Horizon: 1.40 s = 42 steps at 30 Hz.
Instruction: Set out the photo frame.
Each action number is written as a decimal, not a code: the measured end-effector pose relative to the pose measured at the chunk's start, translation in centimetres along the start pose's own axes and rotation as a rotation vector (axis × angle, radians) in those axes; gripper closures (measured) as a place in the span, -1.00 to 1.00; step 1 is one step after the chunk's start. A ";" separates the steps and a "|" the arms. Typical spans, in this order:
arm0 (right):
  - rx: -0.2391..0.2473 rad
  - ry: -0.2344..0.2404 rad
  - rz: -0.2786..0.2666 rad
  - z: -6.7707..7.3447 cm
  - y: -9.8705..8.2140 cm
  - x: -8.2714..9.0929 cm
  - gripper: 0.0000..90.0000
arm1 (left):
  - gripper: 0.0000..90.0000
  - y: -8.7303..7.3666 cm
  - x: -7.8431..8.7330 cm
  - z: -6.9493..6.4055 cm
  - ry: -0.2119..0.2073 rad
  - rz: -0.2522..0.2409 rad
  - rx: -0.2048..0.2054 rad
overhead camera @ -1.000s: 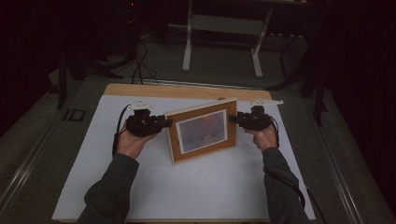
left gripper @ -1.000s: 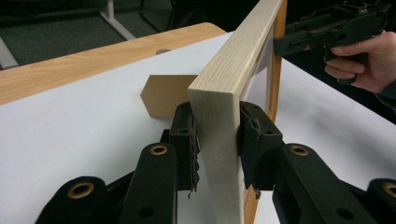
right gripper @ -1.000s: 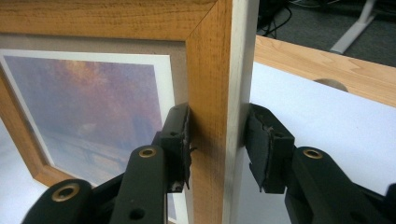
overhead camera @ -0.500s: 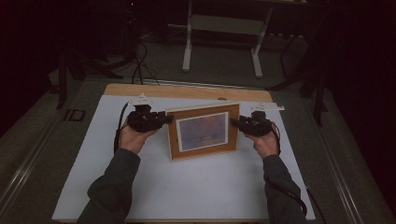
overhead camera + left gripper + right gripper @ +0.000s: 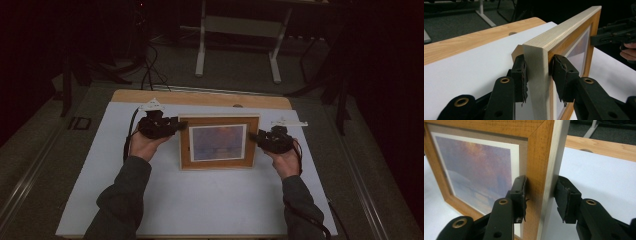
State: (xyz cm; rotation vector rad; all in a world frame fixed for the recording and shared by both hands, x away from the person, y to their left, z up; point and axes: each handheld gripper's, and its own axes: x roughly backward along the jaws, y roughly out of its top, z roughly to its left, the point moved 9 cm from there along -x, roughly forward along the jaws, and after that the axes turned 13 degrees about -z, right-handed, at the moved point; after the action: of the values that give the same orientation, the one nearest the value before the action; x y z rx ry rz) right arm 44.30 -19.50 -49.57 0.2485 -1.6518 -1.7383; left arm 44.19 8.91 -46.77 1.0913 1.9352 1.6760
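The frame (image 5: 564,47) is cut off at the bottom edge of the left gripper view; its foot cannot be seen there. In the right gripper view the frame (image 5: 499,157) runs past the top and left edges. Its painted scene is too blurred to identify. Behind the frame, the table's (image 5: 200,97) far edge is partly hidden.

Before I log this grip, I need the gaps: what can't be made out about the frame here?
- Frame back: faces away in the high view.
- Its foot: cut off by the bottom edge in both gripper views.
- Right tool: far pad seems off the edge; contact unclear.
- Left tool: pad contact unclear.
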 end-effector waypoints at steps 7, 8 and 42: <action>0.016 0.009 0.004 0.4 -0.3 0.5 0.42 | 0.44 0.0 0.0 0.3 0.006 -0.002 0.016; 0.017 0.010 0.003 0.3 -0.3 0.6 0.46 | 0.44 0.0 0.1 0.3 0.008 -0.001 0.016; 0.022 0.023 0.023 -0.6 -1.9 2.5 0.30 | 0.11 0.2 2.2 0.4 -0.007 -0.006 0.065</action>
State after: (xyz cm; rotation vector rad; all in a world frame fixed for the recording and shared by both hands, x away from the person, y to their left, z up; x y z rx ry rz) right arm 42.17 -21.65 -50.63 0.2575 -1.6521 -1.6946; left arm 43.17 10.82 -46.21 1.1131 1.9997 1.6141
